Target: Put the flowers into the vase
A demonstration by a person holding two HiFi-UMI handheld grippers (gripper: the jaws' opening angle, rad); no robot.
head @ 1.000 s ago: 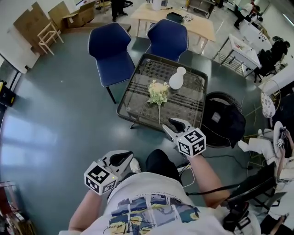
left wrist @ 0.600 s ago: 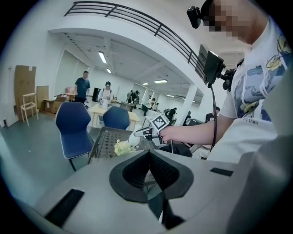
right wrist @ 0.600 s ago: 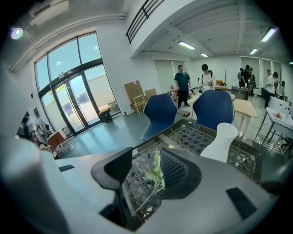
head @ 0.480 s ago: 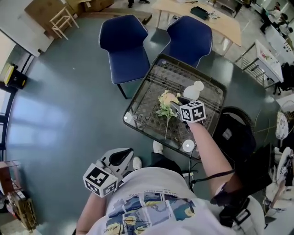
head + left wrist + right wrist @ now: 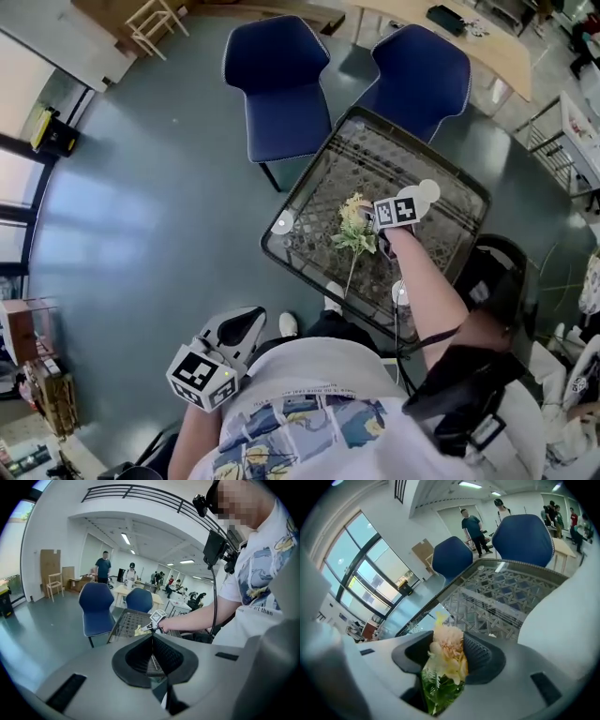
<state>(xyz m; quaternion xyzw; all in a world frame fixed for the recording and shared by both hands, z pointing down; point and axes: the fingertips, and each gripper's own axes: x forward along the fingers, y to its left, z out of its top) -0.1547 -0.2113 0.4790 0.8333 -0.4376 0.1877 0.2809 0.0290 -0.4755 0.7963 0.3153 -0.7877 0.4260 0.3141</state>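
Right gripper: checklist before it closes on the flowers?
1. Right gripper open: ok, its jaws have just been opening and stand wide.
2. Flowers between its jaws: ok, not squeezed yet.
3. Grip point on the stem: not ok, blossoms and leaves sit between the pads.
4. Vase mouth reachable: cannot tell, it is partly hidden behind the gripper.
5. Left gripper out of the way: ok, shut, empty, near the body.
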